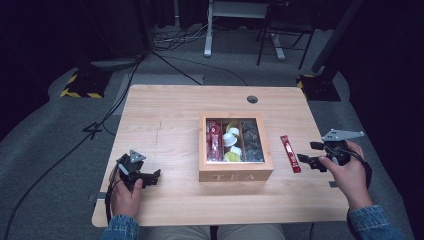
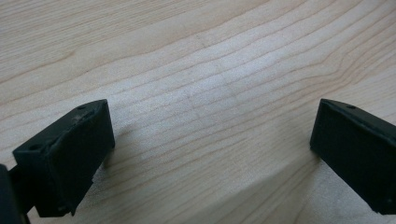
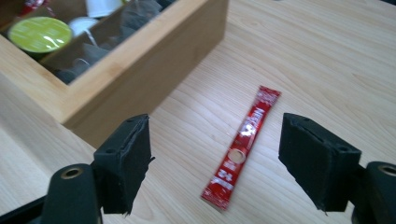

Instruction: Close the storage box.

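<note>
High view: tea box (image 1: 235,175) mid-table, red stick sachet (image 1: 290,153) flat on the table (image 1: 165,125) just right of it, apart from box wall.
R gripper (image 1: 311,154): at the sachet's near end, jaws wide apart, holding nothing; in the right gripper view the sachet (image 3: 241,145) lies on the wood between the two pads, touched by neither.
L gripper (image 1: 149,176): parked front-left, well apart from box; left gripper view has jaws spread over bare wood, nothing held.
Box contents: left compartment has red sachets (image 1: 214,141), middle has capsules (image 1: 231,142), right has dark pouches (image 1: 251,141).
Step (judged): pick up the loose sachet, prob. for the left compartment w/ the other reds.
How to do it well: sachet is thin & flat, so bring pads low, straddle it across its narrow width near mid-length, close square so it doesn't pivot or slide.
Risk: pads skating over the film, or nudging it toward box wall.
L hand: can stay put; box looks stable w/o bracing.
</note>
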The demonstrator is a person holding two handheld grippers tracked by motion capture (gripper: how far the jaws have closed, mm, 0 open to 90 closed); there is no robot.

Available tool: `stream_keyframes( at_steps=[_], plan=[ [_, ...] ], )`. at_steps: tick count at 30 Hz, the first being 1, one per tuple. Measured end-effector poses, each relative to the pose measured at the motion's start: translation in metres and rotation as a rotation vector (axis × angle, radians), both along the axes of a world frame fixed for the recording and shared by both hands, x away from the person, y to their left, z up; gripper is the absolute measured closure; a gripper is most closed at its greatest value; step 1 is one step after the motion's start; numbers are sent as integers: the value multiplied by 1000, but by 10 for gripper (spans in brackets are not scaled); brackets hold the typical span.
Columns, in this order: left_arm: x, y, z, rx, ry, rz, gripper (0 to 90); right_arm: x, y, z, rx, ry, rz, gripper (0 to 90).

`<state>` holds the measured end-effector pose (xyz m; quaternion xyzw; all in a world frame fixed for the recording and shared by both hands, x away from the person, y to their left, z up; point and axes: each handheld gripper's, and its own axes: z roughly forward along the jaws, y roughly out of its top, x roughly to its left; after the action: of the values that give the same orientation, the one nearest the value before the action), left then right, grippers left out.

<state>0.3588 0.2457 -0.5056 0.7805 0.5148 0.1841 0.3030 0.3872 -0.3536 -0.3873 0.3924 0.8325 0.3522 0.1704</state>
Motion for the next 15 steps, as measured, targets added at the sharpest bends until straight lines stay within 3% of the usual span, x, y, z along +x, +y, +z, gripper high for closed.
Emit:
stream_keyframes(
  at_steps=[8,15],
  plan=[
    [0,0,0,0,0,0,0,12,-29,-19,-31,29,-75,259],
    [0,0,0,0,0,0,0,21,-48,-44,-6,63,-115,250]
  ],
)
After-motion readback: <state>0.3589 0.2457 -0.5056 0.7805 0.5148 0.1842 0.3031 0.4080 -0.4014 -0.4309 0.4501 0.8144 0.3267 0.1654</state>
